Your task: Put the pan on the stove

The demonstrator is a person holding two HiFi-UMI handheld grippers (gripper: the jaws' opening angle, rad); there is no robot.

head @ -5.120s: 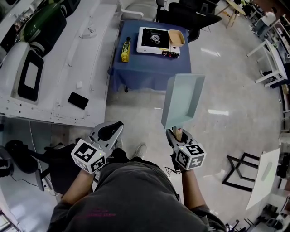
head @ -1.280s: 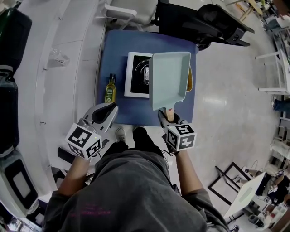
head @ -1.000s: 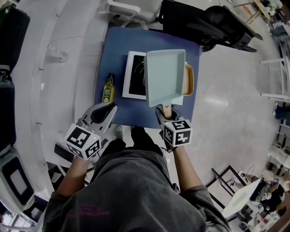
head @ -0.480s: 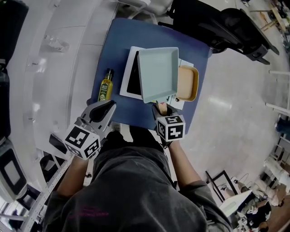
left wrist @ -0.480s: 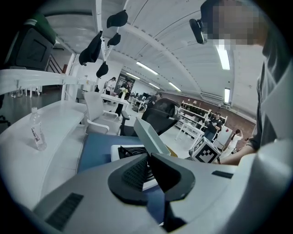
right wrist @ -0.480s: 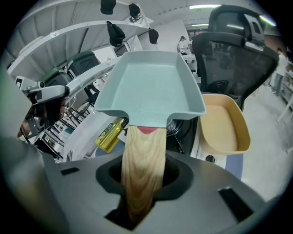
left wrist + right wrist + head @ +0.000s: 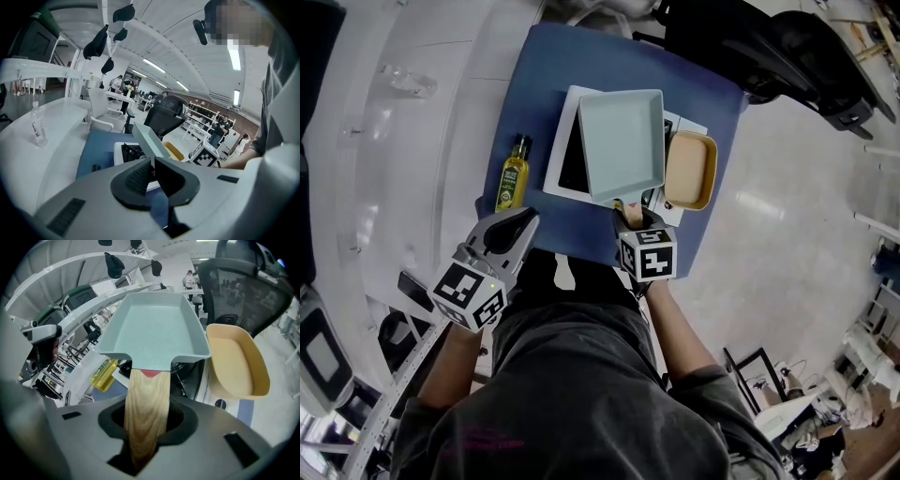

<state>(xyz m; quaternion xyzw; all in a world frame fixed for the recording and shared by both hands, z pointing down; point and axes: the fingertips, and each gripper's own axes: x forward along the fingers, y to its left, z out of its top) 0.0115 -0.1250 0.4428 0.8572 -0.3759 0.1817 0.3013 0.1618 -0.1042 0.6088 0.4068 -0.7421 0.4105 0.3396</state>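
A pale green rectangular pan (image 7: 623, 141) with a wooden handle (image 7: 147, 399) hangs over the white gas stove (image 7: 557, 159) on the blue table (image 7: 553, 56). It hides most of the burner. My right gripper (image 7: 630, 214) is shut on the handle, just off the table's near edge. In the right gripper view the pan (image 7: 157, 326) fills the middle, with the handle clamped between the jaws of the right gripper (image 7: 147, 423). My left gripper (image 7: 517, 225) hovers at the table's near left corner, shut and empty. The left gripper view shows the left gripper (image 7: 152, 176) with the pan (image 7: 147, 140) beyond it.
A yellow oil bottle (image 7: 512, 174) lies left of the stove. A tan tray (image 7: 691, 171) sits at the stove's right. A black office chair (image 7: 769, 47) stands behind the table. A white curved counter (image 7: 394, 141) with a clear plastic bottle (image 7: 401, 81) runs along the left.
My right gripper has carried the pan left and over the stove, uncovering the tan tray. The left gripper has stayed by the table's near left corner.
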